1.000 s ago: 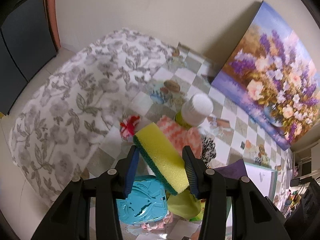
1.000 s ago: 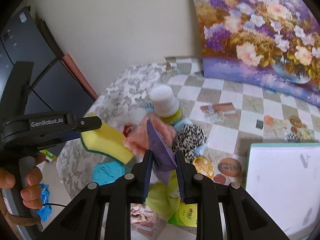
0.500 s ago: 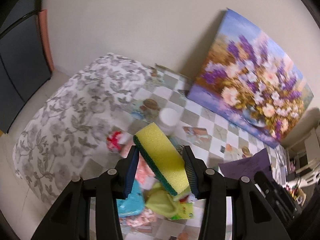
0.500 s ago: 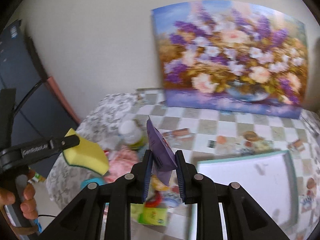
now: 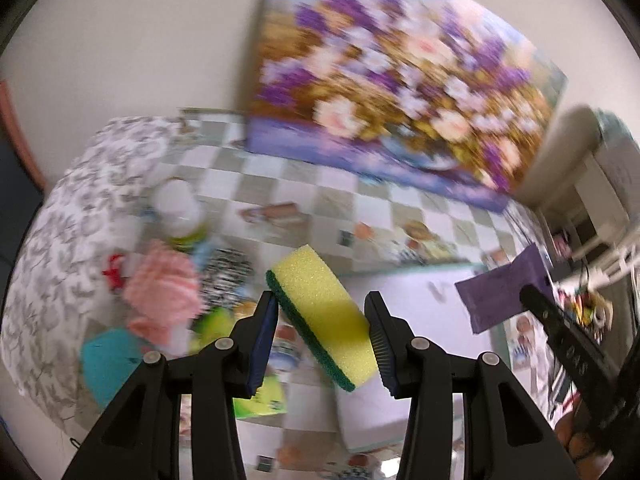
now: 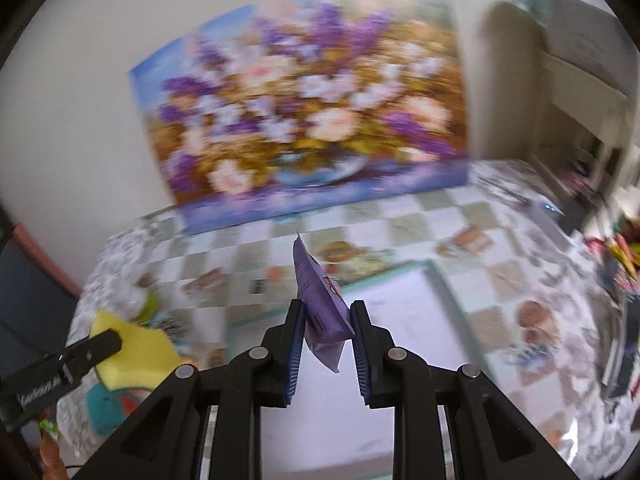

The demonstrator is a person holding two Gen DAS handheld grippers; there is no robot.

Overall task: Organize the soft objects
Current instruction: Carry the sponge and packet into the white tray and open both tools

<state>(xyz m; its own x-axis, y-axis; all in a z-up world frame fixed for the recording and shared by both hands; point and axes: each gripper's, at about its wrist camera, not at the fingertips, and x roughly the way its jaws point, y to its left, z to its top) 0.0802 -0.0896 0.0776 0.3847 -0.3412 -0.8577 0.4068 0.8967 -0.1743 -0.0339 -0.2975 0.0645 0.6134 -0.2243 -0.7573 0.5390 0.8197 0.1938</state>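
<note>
Left gripper [image 5: 322, 330] clamped on a yellow sponge [image 5: 324, 308], green scrub face down-left, held tilted between the pads. Right gripper [image 6: 325, 332] clamped on a purple packet [image 6: 320, 312], edge-on, sticking up past the fingertips. White tray [image 6: 400, 320] lies on the counter [image 6: 500, 272] beyond both. Pile of soft items [image 5: 164, 292] left of the left gripper.

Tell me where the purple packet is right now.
The purple packet is pinched upright in the right gripper, held above the white tray. In the left wrist view it shows at the right, beyond the yellow sponge.
</note>
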